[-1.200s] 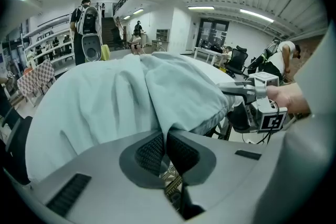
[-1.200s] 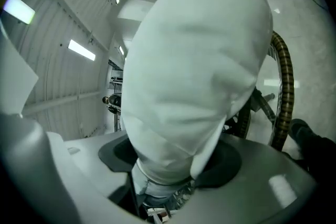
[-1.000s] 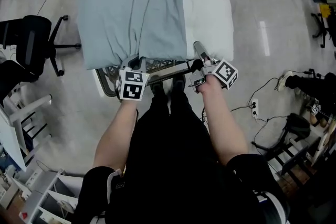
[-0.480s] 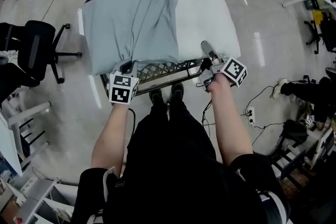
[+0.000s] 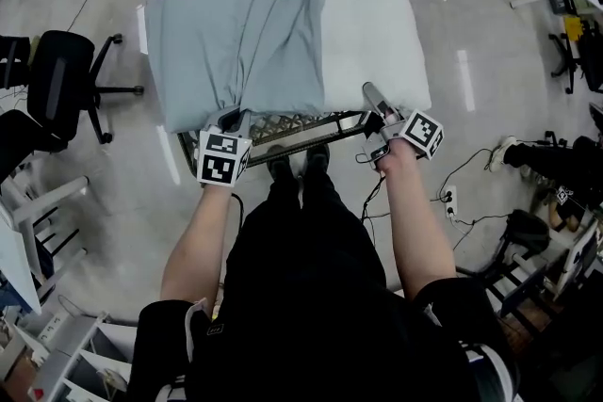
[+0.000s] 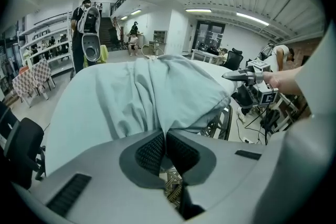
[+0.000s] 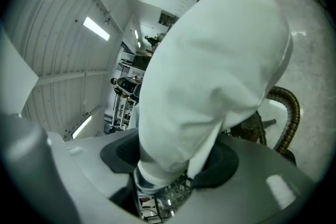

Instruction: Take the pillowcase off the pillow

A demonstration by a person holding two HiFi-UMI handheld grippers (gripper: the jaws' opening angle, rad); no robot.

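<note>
The left tongs (image 5: 233, 119) have drawn slightly leftward, clamped on the bunched edge of the pillowcase (image 5: 236, 33). The right tongs (image 5: 375, 108) have just opened wider, with the bare corner of the pillow (image 5: 372, 24) still pinched between them. The pillowcase still covers the pillow's left half on the mesh tabletop (image 5: 294, 123), and an office chair (image 5: 58, 80) stands nearby at left.
</note>
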